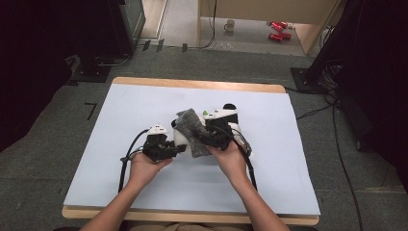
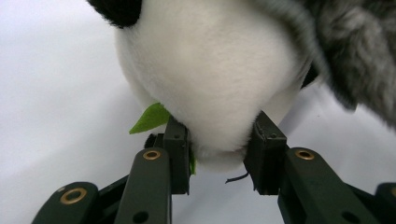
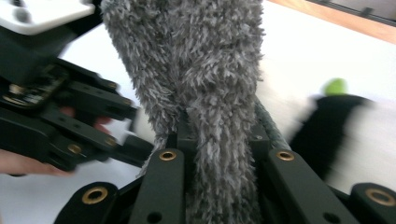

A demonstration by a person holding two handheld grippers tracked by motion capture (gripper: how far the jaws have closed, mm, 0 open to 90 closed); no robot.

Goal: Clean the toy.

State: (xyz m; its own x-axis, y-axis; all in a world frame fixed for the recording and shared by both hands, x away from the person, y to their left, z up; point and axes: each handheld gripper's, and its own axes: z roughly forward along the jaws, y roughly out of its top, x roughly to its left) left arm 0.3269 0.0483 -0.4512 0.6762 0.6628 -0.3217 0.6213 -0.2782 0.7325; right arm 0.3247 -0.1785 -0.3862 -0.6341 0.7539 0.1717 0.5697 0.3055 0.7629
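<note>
Dressing a plush panda (image 1: pixel 226 122) at frame centre on the table (image 1: pixel 120 183).
Left gripper (image 2: pixel 217 149) pinches the panda; right gripper (image 3: pixel 219 140) clamps the grey sock (image 3: pixel 201 70), draped over it, not yet pulled on.

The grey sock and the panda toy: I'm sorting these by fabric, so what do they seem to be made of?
The grey sock looks like fuzzy chenille-type knit: long, loose, matt fibres stand out all over. The panda toy seems short-pile plush, soft and matt, dented where the left gripper squeezes it. Its green leaf looks like flat felt.

Black-and-white plush panda (image 2: pixel 210 70), grey fuzzy cloth (image 3: pixel 201 70)
</note>
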